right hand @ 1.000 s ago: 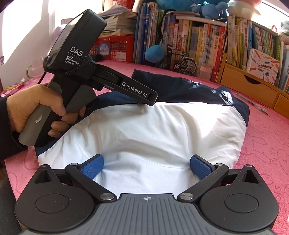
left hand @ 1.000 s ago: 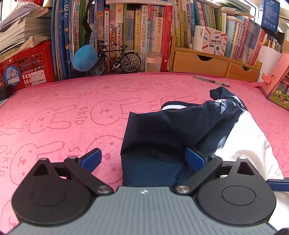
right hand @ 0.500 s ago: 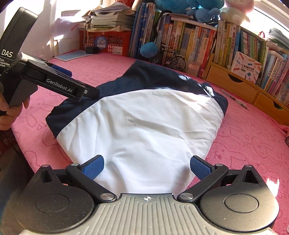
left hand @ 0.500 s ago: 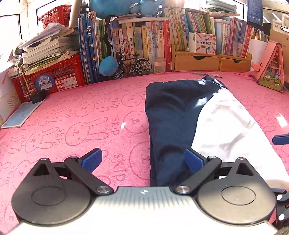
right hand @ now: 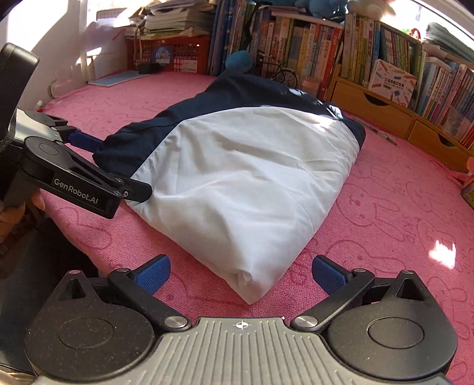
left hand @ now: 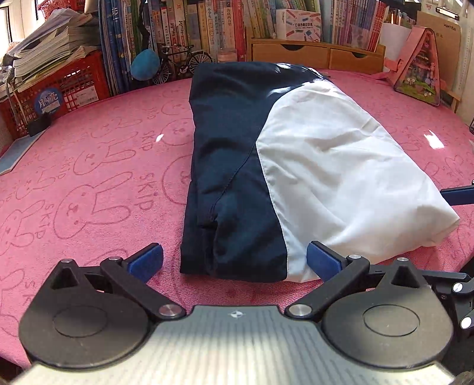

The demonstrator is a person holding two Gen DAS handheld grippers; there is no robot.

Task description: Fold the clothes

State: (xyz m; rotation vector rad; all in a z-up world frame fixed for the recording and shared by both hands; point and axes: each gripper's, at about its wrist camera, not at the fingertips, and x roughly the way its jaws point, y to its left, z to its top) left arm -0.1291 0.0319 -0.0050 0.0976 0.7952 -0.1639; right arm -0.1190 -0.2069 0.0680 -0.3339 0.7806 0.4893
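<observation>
A folded navy and white garment (left hand: 266, 165) is lying on the pink rabbit-print cloth (left hand: 89, 177) covering the desk, its far end reaching toward the wooden drawer unit (left hand: 320, 54) under the row of books (left hand: 207, 26). Relative to the garment, the left gripper (left hand: 234, 260) is hovering just off the near edge, its blue pads spread wide on either side of the navy corner and gripping nothing. The right gripper (right hand: 241, 272) is sitting just off the garment's white corner, its jaws also standing wide apart and empty, the white fold pointing between the two pads without touching them. In the right wrist view the left gripper is showing beside the garment's navy side, one black link overlapping the white hem; whether it is touching the fabric I cannot tell. A small model bicycle (left hand: 180, 63) and a blue plush ball (left hand: 145, 63) are standing beyond the garment's far end, and a red crate (left hand: 56, 91) stacked with papers is sitting well off to the garment's navy side.
</observation>
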